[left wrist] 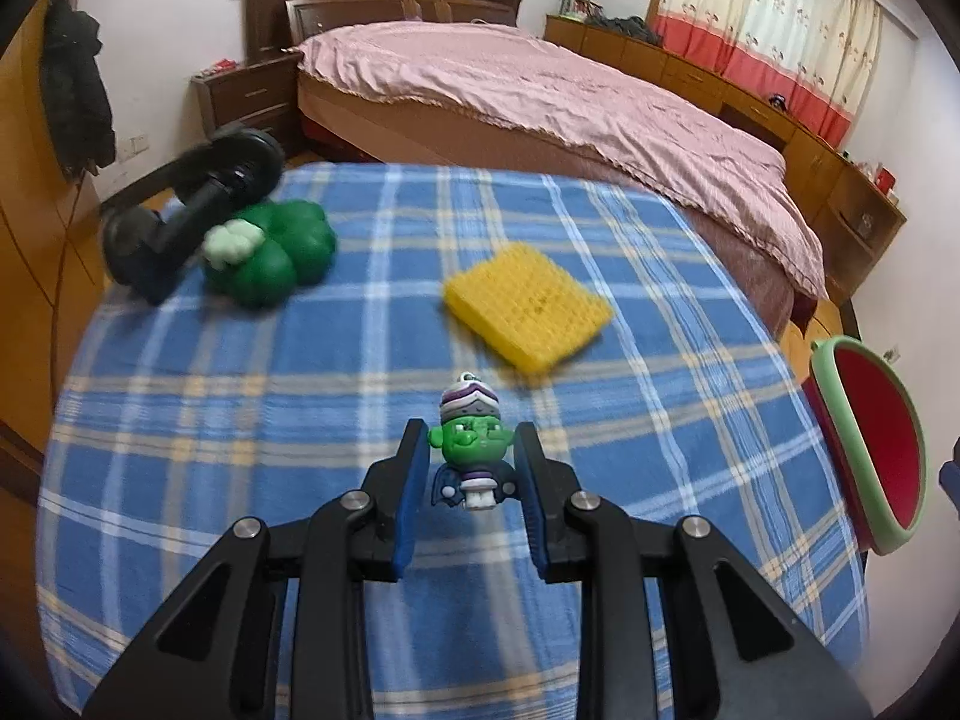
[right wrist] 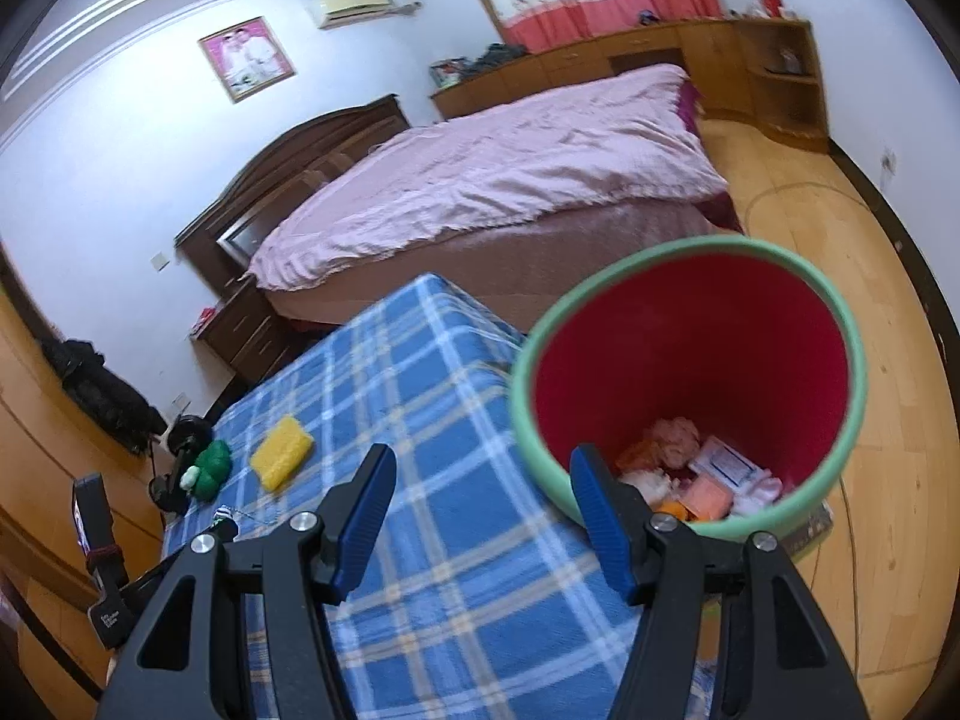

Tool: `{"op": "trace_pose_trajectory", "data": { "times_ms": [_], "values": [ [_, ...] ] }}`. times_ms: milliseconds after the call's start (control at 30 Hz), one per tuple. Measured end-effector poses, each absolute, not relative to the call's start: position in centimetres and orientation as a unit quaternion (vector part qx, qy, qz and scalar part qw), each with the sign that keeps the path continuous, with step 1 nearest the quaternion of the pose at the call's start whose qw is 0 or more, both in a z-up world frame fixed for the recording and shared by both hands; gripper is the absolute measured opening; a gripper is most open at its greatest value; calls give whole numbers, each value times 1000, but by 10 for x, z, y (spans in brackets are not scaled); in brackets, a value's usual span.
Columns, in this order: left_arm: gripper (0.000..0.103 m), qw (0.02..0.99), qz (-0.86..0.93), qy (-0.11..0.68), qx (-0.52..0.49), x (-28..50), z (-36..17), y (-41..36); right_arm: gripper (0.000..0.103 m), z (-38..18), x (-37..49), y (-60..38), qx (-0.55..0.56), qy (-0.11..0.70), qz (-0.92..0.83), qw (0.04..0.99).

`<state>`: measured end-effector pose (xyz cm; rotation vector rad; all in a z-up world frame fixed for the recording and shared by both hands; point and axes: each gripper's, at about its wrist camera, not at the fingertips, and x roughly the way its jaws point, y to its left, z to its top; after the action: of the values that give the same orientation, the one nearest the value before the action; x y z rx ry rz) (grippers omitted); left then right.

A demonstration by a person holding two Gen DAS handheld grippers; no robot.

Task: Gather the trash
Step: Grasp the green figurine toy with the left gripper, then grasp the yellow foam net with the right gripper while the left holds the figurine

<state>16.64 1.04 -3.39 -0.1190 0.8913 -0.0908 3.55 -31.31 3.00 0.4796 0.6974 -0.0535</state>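
Note:
A small green-faced figurine (left wrist: 465,450) with a purple-and-white cap sits between the blue pads of my left gripper (left wrist: 470,426), which is shut on it just above the blue plaid tablecloth (left wrist: 240,396). The same figurine (right wrist: 225,519) shows tiny at the far left of the right wrist view. My right gripper (right wrist: 480,480) stands open with nothing between its fingers, over the table's edge. Just beyond its right finger is the round bin (right wrist: 690,246), green-rimmed and red inside, holding several pieces of trash (right wrist: 708,480). The bin's rim (left wrist: 840,420) also shows at the right of the left wrist view.
A yellow gridded block (left wrist: 528,306) and a green clover-shaped toy (left wrist: 276,252) lie on the far part of the table. A black stand-like device (left wrist: 192,204) sits at the far left edge. Behind the table is a bed with a pink cover (left wrist: 540,96). Wooden floor (right wrist: 870,420) surrounds the bin.

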Motion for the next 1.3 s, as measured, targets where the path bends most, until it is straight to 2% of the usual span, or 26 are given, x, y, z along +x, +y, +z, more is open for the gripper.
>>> {"op": "trace_pose_trajectory", "data": {
  "times_ms": [233,500,1300],
  "values": [
    [29,912,-14,405,-57,169,-9,43,64,56,55,-277,201,332,18,921],
    [29,920,14,384,-78,172,3,81,64,58,86,-224,174,350,63,918],
    [29,914,66,387,-104,188,-48,131,64,-27,197,-112,126,453,102,877]
  ]
}}
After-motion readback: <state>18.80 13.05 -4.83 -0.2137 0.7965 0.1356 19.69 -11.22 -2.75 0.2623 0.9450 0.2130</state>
